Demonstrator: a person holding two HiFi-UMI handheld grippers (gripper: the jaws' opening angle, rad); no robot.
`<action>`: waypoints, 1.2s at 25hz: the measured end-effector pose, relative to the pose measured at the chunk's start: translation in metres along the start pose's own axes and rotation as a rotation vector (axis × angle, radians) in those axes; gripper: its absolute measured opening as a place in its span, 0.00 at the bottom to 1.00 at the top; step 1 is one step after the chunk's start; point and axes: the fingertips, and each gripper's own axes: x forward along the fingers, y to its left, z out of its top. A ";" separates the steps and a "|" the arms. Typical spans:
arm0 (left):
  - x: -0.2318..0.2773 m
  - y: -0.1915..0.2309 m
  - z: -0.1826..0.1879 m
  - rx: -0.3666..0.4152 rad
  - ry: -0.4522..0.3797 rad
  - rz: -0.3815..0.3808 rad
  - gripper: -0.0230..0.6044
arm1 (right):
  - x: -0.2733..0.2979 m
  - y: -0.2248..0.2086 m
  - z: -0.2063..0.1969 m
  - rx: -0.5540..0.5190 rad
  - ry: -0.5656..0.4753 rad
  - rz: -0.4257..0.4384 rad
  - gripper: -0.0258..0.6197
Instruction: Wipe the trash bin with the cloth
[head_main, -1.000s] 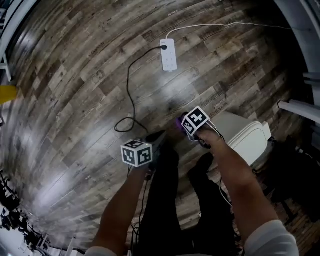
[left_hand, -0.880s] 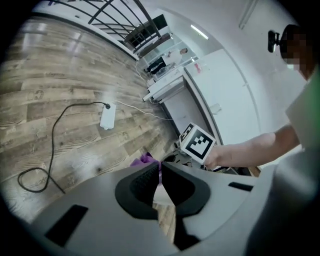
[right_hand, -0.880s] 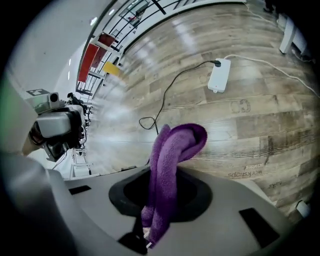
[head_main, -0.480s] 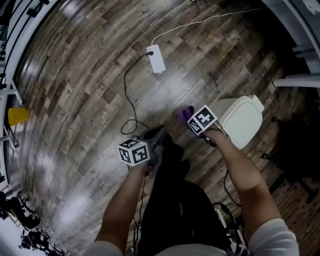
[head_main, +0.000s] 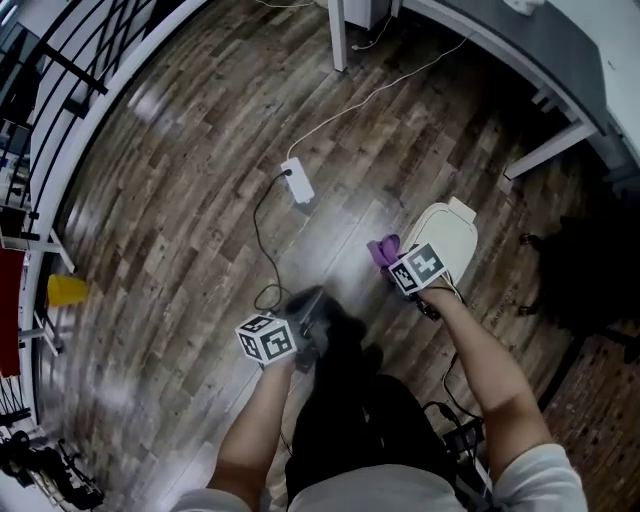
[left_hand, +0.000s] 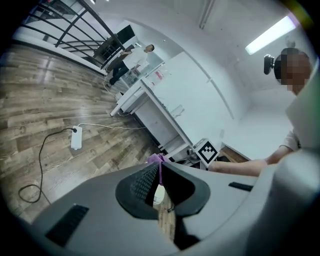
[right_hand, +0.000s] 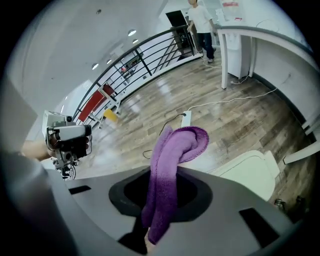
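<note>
A cream trash bin (head_main: 447, 232) with a closed lid stands on the wood floor; it also shows low right as the bin (right_hand: 250, 172) in the right gripper view. My right gripper (head_main: 397, 262) is shut on a purple cloth (head_main: 382, 249), held just left of the bin's near edge. The cloth (right_hand: 172, 165) sticks up from between the jaws and folds over at the top. My left gripper (head_main: 305, 308) hangs lower left of the bin, apart from it. In its own view the left gripper (left_hand: 159, 172) is shut with nothing in it.
A white power strip (head_main: 297, 180) lies on the floor ahead with a black cable (head_main: 262, 250) looping toward me. White desk legs (head_main: 337, 35) stand at the far end, a dark object (head_main: 590, 270) at right, a yellow object (head_main: 66, 290) at left. A person (right_hand: 202, 20) stands far off.
The whole view has swung, showing more of the room ahead. The right gripper with the cloth now sits closer to the bin's left edge. The left gripper stays low and shut.
</note>
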 end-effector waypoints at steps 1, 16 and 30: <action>-0.004 -0.014 0.003 0.007 -0.005 -0.010 0.05 | -0.017 0.002 -0.001 0.001 -0.020 -0.007 0.17; -0.088 -0.175 0.052 0.123 -0.125 -0.123 0.05 | -0.221 0.059 -0.026 0.032 -0.360 -0.098 0.17; -0.137 -0.257 0.069 0.213 0.014 -0.317 0.05 | -0.337 0.124 -0.084 0.177 -0.572 -0.255 0.17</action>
